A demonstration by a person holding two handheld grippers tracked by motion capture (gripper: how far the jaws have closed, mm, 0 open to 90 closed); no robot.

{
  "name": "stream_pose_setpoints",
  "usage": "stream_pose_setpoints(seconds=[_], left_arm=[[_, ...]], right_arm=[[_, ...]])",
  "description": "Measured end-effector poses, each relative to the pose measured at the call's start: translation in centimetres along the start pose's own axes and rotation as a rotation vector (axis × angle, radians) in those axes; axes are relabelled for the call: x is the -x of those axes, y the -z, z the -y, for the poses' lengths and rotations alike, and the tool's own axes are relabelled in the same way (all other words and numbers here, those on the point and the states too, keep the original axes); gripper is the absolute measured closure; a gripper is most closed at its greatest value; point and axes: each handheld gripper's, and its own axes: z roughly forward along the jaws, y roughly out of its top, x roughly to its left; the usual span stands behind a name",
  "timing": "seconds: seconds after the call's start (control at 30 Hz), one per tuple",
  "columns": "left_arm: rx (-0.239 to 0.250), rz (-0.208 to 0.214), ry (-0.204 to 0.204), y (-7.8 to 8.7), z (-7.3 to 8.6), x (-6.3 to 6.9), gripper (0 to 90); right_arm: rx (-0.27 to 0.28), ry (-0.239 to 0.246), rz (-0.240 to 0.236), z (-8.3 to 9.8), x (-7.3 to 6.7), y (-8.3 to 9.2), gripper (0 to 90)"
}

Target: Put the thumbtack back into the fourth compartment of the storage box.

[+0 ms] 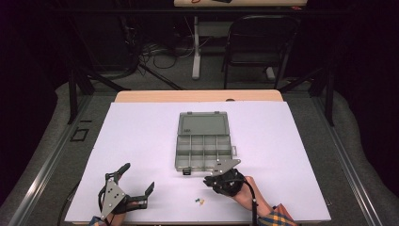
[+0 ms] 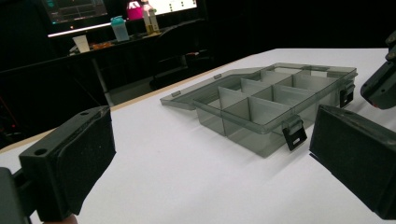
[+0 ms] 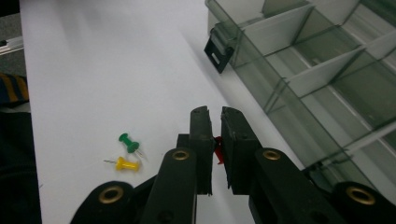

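High view: white table, black chair behind.

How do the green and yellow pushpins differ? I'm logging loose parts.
The green pushpin lies nearer the organizer box; the yellow pushpin lies beside it, nearer the table edge. The green's pin points right in the right gripper view, the yellow's left. Both lie on their sides, loose on the white table.

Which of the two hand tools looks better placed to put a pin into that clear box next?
The right gripper, probably: its jaws are nearly shut on a red pin, right beside the open organizer box. The left gripper stands open, farther from the box.
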Motion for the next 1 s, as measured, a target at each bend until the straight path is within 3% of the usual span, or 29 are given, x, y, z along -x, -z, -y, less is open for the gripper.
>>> stream_pose_setpoints(seconds=[1.0], left_arm=[[-0.005, 0.004, -0.003, -0.1, 0.0, 0.1, 0.4]], right_arm=[[0.103, -0.04, 0.172, 0.0, 2.4, 4.3, 83.3]])
